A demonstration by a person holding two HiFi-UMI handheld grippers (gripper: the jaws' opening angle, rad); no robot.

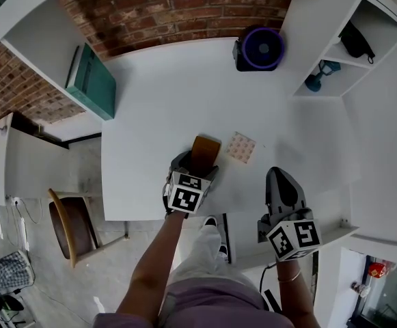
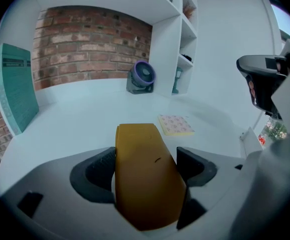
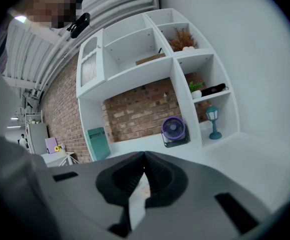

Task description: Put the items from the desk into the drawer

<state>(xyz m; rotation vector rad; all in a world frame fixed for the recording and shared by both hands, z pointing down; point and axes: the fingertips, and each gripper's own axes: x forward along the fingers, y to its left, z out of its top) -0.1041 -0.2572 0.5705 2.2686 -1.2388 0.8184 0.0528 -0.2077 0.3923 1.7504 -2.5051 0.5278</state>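
A mustard-brown oblong case (image 1: 206, 149) lies lengthwise between the jaws of my left gripper (image 1: 199, 164), near the white desk's (image 1: 157, 101) front edge. In the left gripper view the case (image 2: 145, 174) fills the gap, and the left gripper (image 2: 147, 161) is shut on it, both pads against its sides. A pale dotted note pad (image 1: 240, 147) (image 2: 175, 125) lies flat just right of the case. My right gripper (image 1: 278, 178) hovers at the desk's front right, jaws shut tip to tip and holding nothing (image 3: 145, 156).
A purple fan (image 1: 261, 48) (image 3: 173, 130) stands at the desk's back. A teal book (image 1: 92, 80) leans at the back left. White shelves on the right hold a teal lamp (image 1: 318, 77). A brown chair (image 1: 68, 224) stands left of the desk.
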